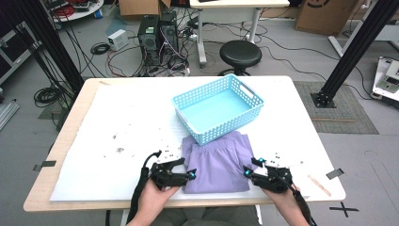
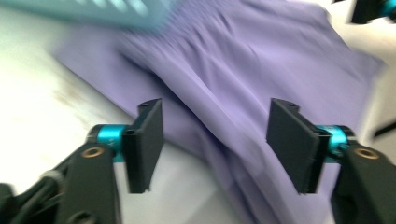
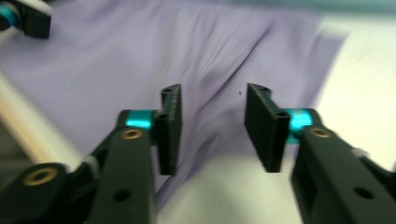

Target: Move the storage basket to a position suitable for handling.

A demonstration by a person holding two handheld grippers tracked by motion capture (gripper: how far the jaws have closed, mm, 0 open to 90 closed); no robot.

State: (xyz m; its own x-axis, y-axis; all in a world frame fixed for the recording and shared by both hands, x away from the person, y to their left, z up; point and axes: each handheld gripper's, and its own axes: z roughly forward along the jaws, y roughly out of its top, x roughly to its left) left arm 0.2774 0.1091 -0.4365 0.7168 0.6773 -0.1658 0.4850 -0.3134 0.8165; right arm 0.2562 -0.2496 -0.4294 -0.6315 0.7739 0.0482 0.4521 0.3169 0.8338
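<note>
A folded purple garment lies flat on the white sheet near the table's front edge, just in front of a light blue basket. My left gripper sits at the garment's left front corner, and my right gripper at its right front corner. In the left gripper view the jaws of the left gripper stand wide apart over the garment's edge, gripping nothing. In the right gripper view the right gripper is also open, with the garment beyond it and nothing pinched.
The basket's rim is empty inside and touches the garment's far edge. A wooden stick and a piece of tape lie at the front right. Dark specks dot the sheet at left. A black stool stands behind the table.
</note>
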